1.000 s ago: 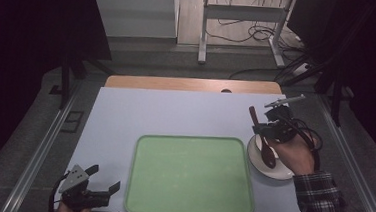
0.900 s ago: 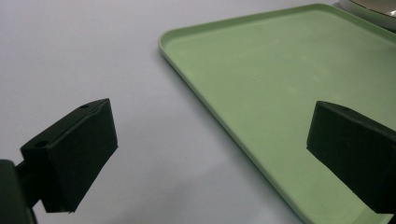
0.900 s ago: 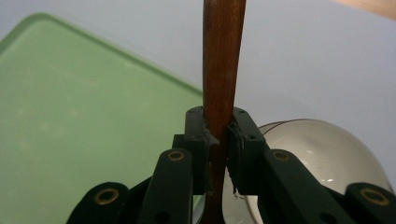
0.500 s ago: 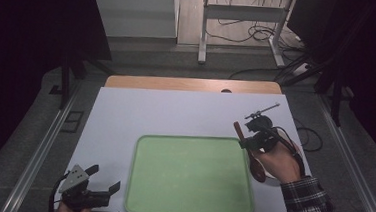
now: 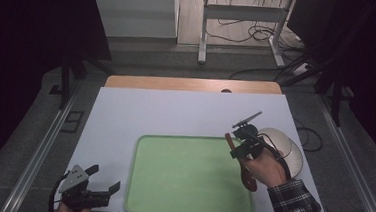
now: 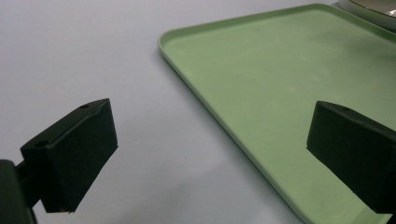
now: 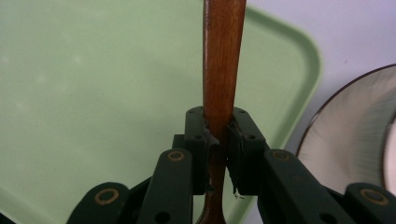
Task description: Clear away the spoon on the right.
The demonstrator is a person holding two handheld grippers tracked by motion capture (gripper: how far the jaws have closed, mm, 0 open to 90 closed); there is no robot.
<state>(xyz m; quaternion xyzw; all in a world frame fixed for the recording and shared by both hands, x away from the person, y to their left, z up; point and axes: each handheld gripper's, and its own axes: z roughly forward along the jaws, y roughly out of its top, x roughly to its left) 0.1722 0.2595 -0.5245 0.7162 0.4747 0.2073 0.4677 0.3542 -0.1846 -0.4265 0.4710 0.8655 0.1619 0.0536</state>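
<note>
The right gripper (image 5: 238, 142) is seen in the high view at about 3 o'clock of the table, above the right edge of the green tray (image 5: 186, 173). Its jaws are pressed together on the handle of a wooden spoon (image 7: 223, 60), which is pinched between them in the right gripper view. In the high view the wooden spoon (image 5: 245, 171) is seen running from the gripper toward 6 o'clock, under the person's right hand (image 5: 264, 166); whether it touches the tray cannot be told. A white plate (image 5: 288, 153) lies on the table just beside the tray, at 3 o'clock of the gripper.

The left gripper (image 5: 101, 183) is held at about 7 o'clock of the table (image 5: 175, 110), near its front edge and beside the tray's left side. Its jaws are spread wide with nothing between them; in the left gripper view the tray's (image 6: 280, 84) left rim passes between the two black pads.
</note>
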